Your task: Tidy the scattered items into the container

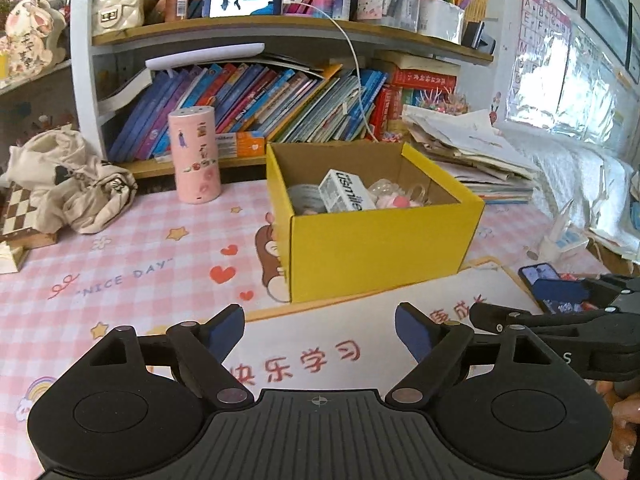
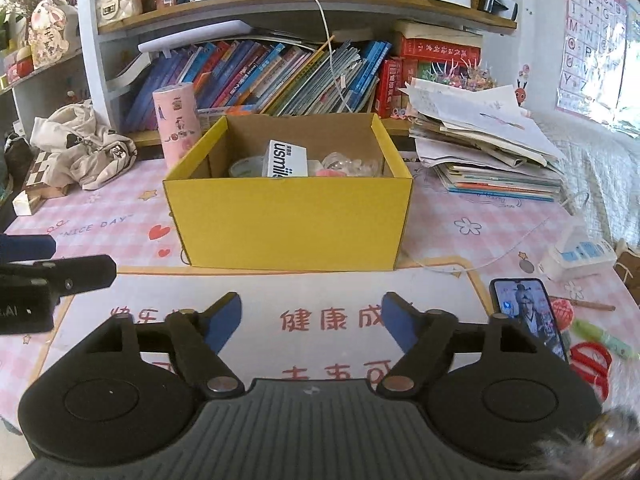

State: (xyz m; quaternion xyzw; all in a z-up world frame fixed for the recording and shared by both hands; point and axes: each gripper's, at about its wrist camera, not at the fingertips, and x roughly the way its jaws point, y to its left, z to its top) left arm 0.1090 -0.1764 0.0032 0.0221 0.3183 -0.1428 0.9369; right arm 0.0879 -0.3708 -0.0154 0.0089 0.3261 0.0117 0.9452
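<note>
A yellow cardboard box [image 1: 380, 248] stands open on the pink desk mat; it also shows in the right wrist view [image 2: 288, 224]. Inside lie a white "usmile" carton [image 1: 344, 192] [image 2: 286, 160], a tape roll [image 1: 306, 198] and clear and pink small items [image 1: 394, 196]. My left gripper [image 1: 320, 330] is open and empty, low over the white mat in front of the box. My right gripper [image 2: 312, 320] is open and empty, also in front of the box. The right gripper shows at the right edge of the left wrist view [image 1: 560, 320].
A pink cylinder [image 1: 195, 154] stands left of the box. A phone [image 2: 528, 312], red scissors [image 2: 592, 360], a green pen [image 2: 604, 338] and a white charger [image 2: 576, 256] lie at the right. Crumpled cloth [image 1: 76, 184] lies left. Stacked papers [image 1: 472, 148] and bookshelves stand behind.
</note>
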